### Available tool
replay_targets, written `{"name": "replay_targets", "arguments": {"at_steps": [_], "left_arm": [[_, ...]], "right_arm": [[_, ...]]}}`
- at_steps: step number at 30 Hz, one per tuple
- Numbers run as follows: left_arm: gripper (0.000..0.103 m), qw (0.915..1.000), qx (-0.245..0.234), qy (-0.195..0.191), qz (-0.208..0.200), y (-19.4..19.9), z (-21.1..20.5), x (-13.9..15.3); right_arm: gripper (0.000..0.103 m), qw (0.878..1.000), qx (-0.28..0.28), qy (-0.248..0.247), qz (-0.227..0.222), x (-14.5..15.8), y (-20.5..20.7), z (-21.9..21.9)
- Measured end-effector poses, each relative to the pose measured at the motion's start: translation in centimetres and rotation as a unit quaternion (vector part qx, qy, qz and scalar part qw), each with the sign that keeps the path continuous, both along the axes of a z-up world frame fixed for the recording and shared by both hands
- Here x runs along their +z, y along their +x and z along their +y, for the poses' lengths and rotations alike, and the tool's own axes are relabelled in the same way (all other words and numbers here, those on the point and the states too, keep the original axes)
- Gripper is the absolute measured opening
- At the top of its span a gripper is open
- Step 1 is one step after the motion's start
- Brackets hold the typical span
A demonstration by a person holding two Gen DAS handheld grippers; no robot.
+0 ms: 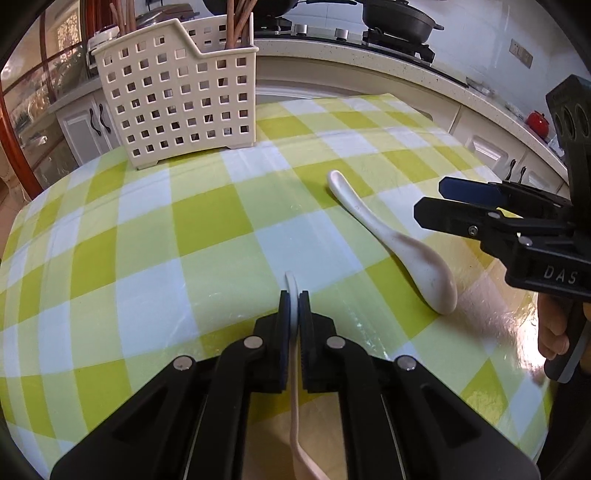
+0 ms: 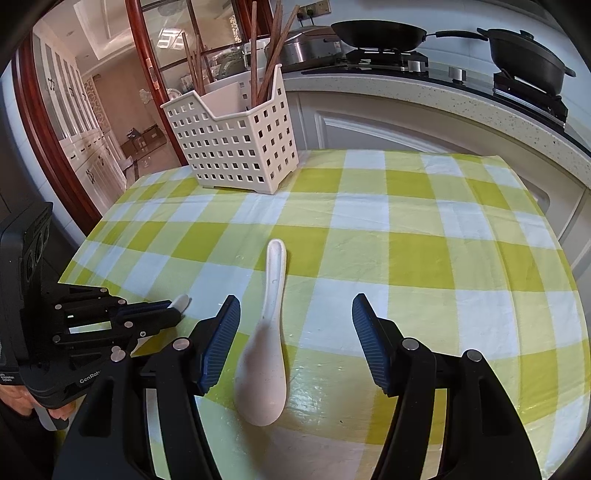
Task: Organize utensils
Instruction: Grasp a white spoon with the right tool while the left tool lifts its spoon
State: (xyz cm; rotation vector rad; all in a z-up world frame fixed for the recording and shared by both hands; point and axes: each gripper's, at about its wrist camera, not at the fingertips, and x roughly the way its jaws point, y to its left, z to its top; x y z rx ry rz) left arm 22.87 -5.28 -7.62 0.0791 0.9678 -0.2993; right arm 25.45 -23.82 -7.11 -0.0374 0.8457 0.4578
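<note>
Since we've already got the left hand-held gripper (image 1: pixel 294 299) pinching the handle of one white spoon (image 1: pixel 294 354) edge-on, the job now is to carry it to the cream utensil caddy (image 1: pixel 177 92) at about 11 o'clock in the left wrist view and drop it in upright. The spoon's handle tip just pokes past the pads, with the bowl end hanging back toward us, so we'd lift clear of the counter (image 1: pixel 147 240) first, then tip the wrist so the bowl goes in first or last without snagging the perforated wall. A thin handle between flat pads will probably want to pivot (glazed ceramic, by the look of it), so slow and steady.

Meanwhile the right hand-held gripper (image 2: pixel 295 317) is spread wide and sits over the second spoon (image 2: pixel 267 332), which lies flat on the checked cloth between the jaws, handle pointing to 12 o'clock, pads not touching it. That one is next.

Stuff in the way: the wooden chopsticks (image 2: pixel 264 66) already lean out of the caddy's rear section, so we'd aim for the lower front compartment. The two grippers are close together too, so we'd move one at a time. Behind the table there's a stove with a wok (image 2: pixel 380 33) and a lidded pot (image 2: pixel 528 55), well apart from everything.
</note>
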Motion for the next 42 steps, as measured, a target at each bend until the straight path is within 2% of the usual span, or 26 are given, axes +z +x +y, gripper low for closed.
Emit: {"name": "replay_targets", "arguments": {"at_steps": [9, 12, 14, 19, 27, 32, 39, 42], "left_arm": [[0.005, 0.999, 0.03, -0.032, -0.01, 0.4, 2.5, 1.6], [0.005, 0.9981, 0.042, -0.04, -0.02, 0.4, 3.7, 2.5], [0.005, 0.9974, 0.049, -0.047, -0.026, 0.2, 4.5, 3.1], [0.005, 0.9959, 0.057, -0.06, -0.037, -0.2, 5.5, 3.8], [0.005, 0.9949, 0.057, -0.073, -0.041, -0.4, 5.9, 3.7], [0.005, 0.9942, 0.061, -0.078, -0.041, -0.6, 6.4, 3.5], [0.005, 0.9939, 0.062, -0.082, -0.04, -0.6, 6.5, 3.3], [0.005, 0.9939, 0.062, -0.083, -0.039, -0.6, 6.5, 3.2]], "right_arm": [[0.059, 1.0, 0.008, -0.014, 0.009, -0.1, 0.8, 1.4], [0.05, 0.999, 0.014, -0.023, 0.018, -0.3, 1.7, 2.8], [0.049, 0.999, 0.018, -0.028, 0.029, -0.9, 2.4, 3.8], [0.038, 0.998, 0.021, -0.054, 0.039, -2.1, 3.8, 5.2], [0.035, 0.997, 0.026, -0.07, 0.035, -2.4, 5.3, 6.7], [0.034, 0.997, 0.027, -0.05, 0.046, -2.4, 5.9, 6.0], [0.023, 0.996, 0.02, -0.08, 0.033, -2.5, 5.9, 6.3], [0.023, 0.996, 0.016, -0.084, 0.032, -2.5, 6.0, 6.5]]}}
